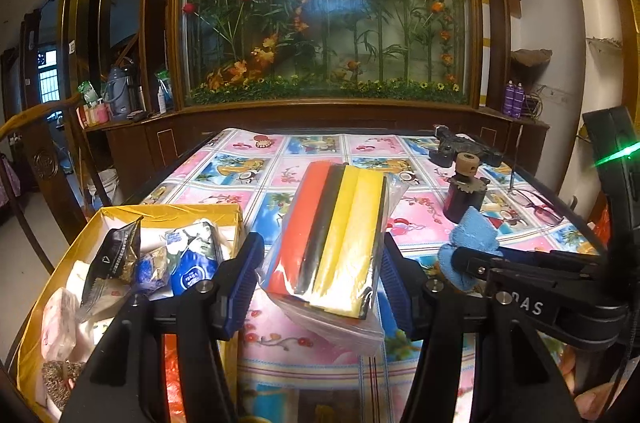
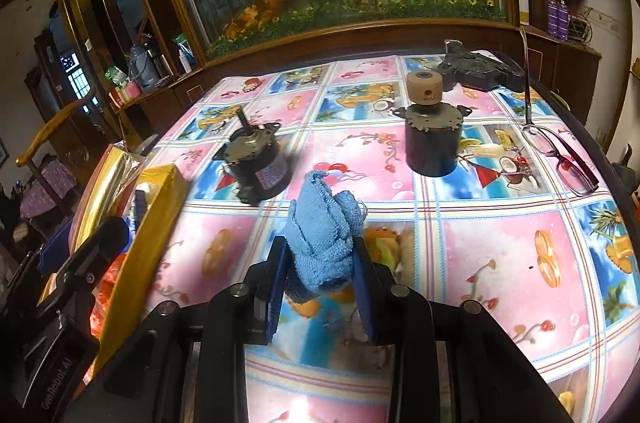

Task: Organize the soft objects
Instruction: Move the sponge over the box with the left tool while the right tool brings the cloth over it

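My left gripper (image 1: 320, 275) is shut on a clear bag of sponges (image 1: 332, 235), red, black and yellow, held above the table. A gold box (image 1: 60, 263) at its left holds several soft packets and cloths. My right gripper (image 2: 320, 263) is shut on a crumpled blue cloth (image 2: 324, 235) and holds it above the tablecloth. The right gripper with the blue cloth (image 1: 472, 235) also shows at the right in the left wrist view. The gold box's wall (image 2: 148, 223) shows at the left in the right wrist view.
On the fruit-patterned tablecloth (image 2: 500, 263) stand two small motors (image 2: 256, 163) (image 2: 430, 135), a dark cast part (image 2: 476, 67) at the far edge and a pair of glasses (image 2: 560, 159) at the right. A wooden cabinet with a flower panel stands behind the table.
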Demonstrator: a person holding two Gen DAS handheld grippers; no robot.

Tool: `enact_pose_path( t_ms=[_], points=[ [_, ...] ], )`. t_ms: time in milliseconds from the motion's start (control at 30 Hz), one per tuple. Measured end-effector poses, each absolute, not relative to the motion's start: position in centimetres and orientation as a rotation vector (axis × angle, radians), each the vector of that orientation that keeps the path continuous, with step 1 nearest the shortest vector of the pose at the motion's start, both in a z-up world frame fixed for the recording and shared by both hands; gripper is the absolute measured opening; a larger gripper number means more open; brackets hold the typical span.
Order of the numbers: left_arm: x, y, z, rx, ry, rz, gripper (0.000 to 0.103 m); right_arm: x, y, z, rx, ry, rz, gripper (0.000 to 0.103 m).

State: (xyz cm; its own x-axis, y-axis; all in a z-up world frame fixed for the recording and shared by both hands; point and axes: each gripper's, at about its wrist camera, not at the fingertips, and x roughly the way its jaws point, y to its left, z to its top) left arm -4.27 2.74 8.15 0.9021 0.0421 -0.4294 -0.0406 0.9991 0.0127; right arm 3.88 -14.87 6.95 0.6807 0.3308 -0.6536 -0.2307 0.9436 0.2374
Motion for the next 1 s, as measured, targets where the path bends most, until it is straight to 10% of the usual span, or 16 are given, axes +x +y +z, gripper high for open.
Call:
enact_pose_path(
  t_ms=[1000],
  points=[
    [-9.7, 18.6, 7.1, -0.183, 0.515, 0.312, 0.057, 0.1, 4.9, 10.0, -0.111, 0.739, 0.598, 0.034]
  ],
)
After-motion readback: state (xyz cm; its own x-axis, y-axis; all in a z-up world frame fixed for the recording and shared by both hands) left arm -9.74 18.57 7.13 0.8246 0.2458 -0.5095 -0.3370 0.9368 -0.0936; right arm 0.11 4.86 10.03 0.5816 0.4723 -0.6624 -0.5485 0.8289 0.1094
